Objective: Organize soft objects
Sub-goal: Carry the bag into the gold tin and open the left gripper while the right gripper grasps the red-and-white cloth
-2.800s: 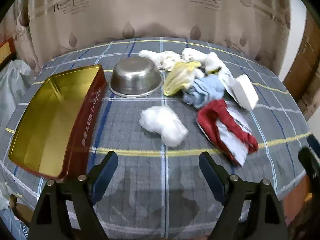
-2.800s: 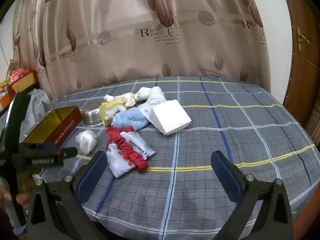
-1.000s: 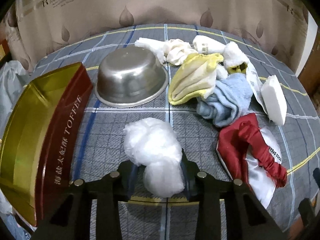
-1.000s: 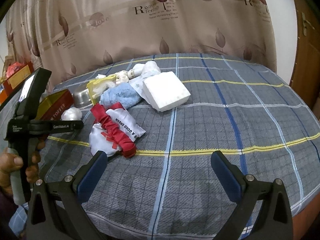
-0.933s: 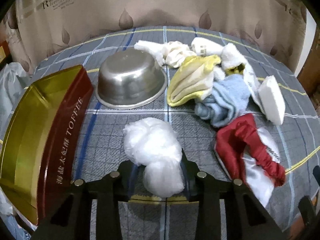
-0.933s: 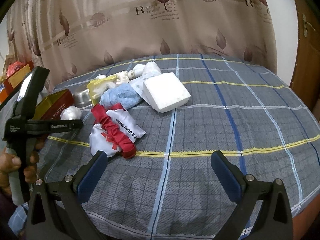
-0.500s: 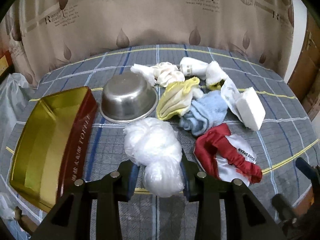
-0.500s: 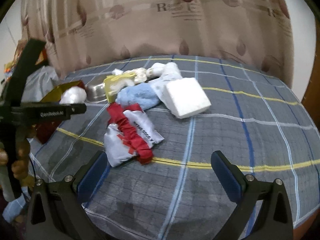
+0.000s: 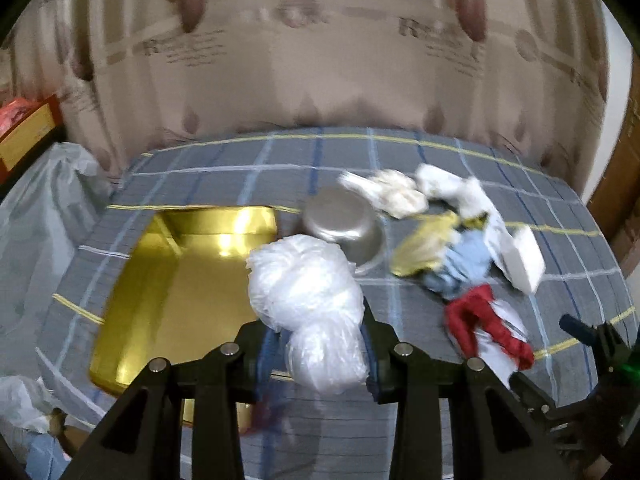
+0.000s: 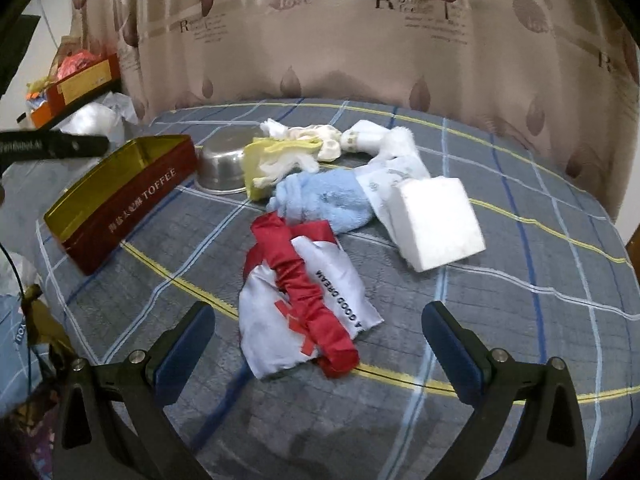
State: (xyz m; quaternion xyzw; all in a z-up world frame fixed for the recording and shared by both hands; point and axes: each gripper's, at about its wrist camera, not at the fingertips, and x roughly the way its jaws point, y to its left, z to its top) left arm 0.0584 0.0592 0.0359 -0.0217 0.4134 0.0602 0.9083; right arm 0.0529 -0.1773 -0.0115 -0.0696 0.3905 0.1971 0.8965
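Holding one item: left gripper (image 9: pixel 316 354) pinched a white plastic wad (image 9: pixel 308 300), aloft near the empty gold toffee tin (image 9: pixel 172 296). Right gripper (image 10: pixel 318 344) stood spread, empty, above the red-and-white cloth (image 10: pixel 304 300). Unsorted on the tabletop (image 10: pixel 520 320): blue towel (image 10: pixel 324 200), yellow cloth (image 10: pixel 276 156), white foam block (image 10: pixel 434 222), socks (image 10: pixel 320 140). Nothing yet binned.

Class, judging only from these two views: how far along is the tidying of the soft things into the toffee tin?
Done: nothing; the toffee tin looks empty. In hand: the left tool grips a white plastic bag bundle above the tin's edge. Left: the red and white cloth, blue towel, yellow cloth and white foam block lie on the bedspread; the right tool is open.
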